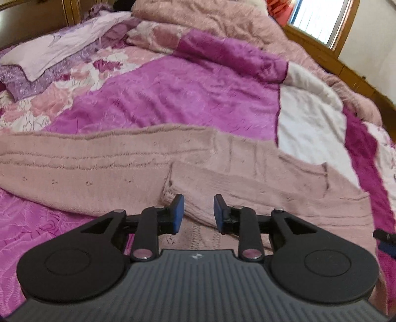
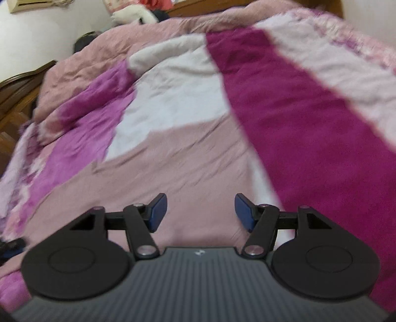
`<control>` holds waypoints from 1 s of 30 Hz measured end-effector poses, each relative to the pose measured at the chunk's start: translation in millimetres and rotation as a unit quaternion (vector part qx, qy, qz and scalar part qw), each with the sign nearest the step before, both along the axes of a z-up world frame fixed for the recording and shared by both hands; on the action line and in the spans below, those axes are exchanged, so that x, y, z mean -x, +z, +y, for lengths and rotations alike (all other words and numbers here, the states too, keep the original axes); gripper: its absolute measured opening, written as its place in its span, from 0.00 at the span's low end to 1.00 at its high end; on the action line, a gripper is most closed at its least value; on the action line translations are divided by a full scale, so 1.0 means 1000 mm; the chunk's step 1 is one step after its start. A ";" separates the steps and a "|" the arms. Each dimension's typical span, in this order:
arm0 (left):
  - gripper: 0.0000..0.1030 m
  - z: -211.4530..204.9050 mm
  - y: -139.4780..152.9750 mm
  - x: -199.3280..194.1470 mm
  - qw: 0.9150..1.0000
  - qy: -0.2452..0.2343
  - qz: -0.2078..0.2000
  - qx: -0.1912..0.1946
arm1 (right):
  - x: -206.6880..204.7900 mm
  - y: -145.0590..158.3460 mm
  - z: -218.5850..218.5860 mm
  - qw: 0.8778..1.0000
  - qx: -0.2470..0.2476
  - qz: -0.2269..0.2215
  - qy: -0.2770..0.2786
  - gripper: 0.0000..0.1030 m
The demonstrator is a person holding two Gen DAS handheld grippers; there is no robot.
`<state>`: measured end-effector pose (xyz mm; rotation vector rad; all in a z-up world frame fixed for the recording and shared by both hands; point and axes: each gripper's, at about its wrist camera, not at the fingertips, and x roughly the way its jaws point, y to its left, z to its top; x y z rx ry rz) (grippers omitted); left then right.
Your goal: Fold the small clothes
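Through the left wrist camera I saw my left gripper point(image 1: 198, 210) hanging above the pink knitted garment point(image 1: 148, 168), which lay spread across the near part of the bed. Its blue pads point(image 1: 178, 213) stood a little apart with nothing between them, so that gripper was released and empty. A narrower part of the garment, folded over the rest, ran from just under the fingertips off toward the right. The long body of the garment stretched away to the left, flat and ribbed.

Under the garment lay a patchwork bedspread point(image 1: 173, 94) in magenta, white and pale pink. Farther back sat a lilac pillow point(image 1: 49, 49) on the left and a rumpled pink blanket point(image 1: 210, 17) along the head of the bed. A wooden bed frame point(image 1: 356, 76) ran down the right side, with a bright window point(image 1: 319, 19) above it. At the far right edge of that view I could just make out a dark piece of my other gripper.

The right wrist camera was blurred. My right gripper point(image 2: 200, 213) hovered over the same pink garment point(image 2: 185, 173), its pads point(image 2: 158, 210) wide apart and gripping nothing. Beyond it I saw the bedspread's point(image 2: 297, 123) magenta band and white patch.
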<state>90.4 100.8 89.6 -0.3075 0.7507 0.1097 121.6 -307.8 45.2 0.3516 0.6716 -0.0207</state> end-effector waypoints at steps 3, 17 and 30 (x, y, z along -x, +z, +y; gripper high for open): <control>0.32 -0.004 0.005 -0.001 1.000 -0.016 -0.007 0.001 | -0.027 -0.005 -0.018 1.000 0.004 0.007 -0.006 0.61; 0.32 -0.042 -0.028 -0.051 0.996 -0.078 0.017 -0.035 | -0.071 -0.029 -0.017 0.997 0.025 -0.062 0.033 0.16; 0.32 -0.034 -0.048 -0.066 0.996 -0.065 0.029 -0.059 | -0.081 -0.033 -0.027 0.999 0.032 -0.025 -0.023 0.43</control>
